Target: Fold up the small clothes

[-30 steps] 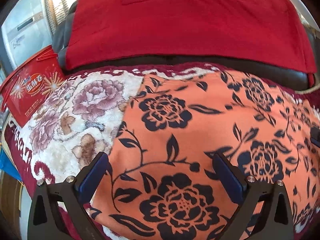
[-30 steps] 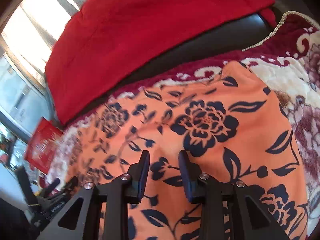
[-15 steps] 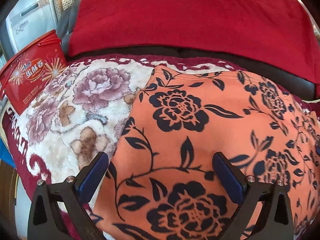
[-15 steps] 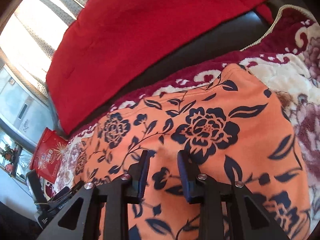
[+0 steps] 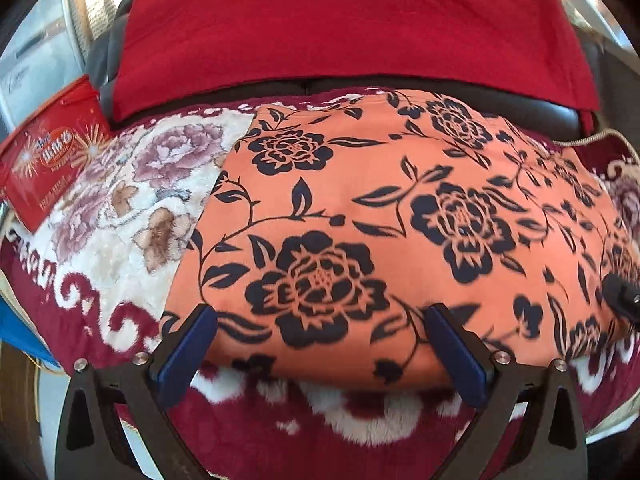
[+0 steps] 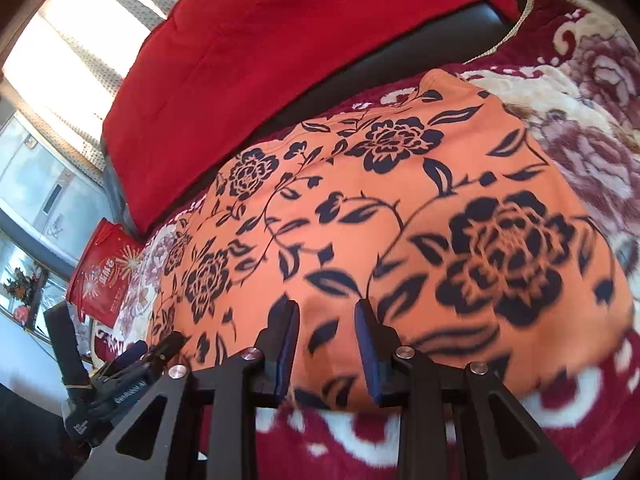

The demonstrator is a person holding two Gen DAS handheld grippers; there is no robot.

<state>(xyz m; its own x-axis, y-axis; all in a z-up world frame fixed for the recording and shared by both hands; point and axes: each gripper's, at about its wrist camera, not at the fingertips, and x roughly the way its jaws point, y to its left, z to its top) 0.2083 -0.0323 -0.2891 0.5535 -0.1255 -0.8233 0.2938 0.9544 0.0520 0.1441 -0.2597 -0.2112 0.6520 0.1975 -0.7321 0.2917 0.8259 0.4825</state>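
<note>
Orange garment (image 5: 360,208), beyond both open tongs

Left gripper (image 5: 320,328): matte black frame, two angular arms with triangular cutouts, looks printed or moulded. Fingers (image 5: 188,346) lined with dark blue pads on the inner faces. Silver round screw heads, two per arm, on top near the finger roots.

Right gripper (image 6: 327,332): same build, black arms with triangular cutouts, blue pads (image 6: 289,344) on the inner faces, silver screws in a row across the top.

In the right wrist view the left gripper's body shows at lower left: black housing with small white lettering, too blurred to read, plus an upright black handle.
</note>
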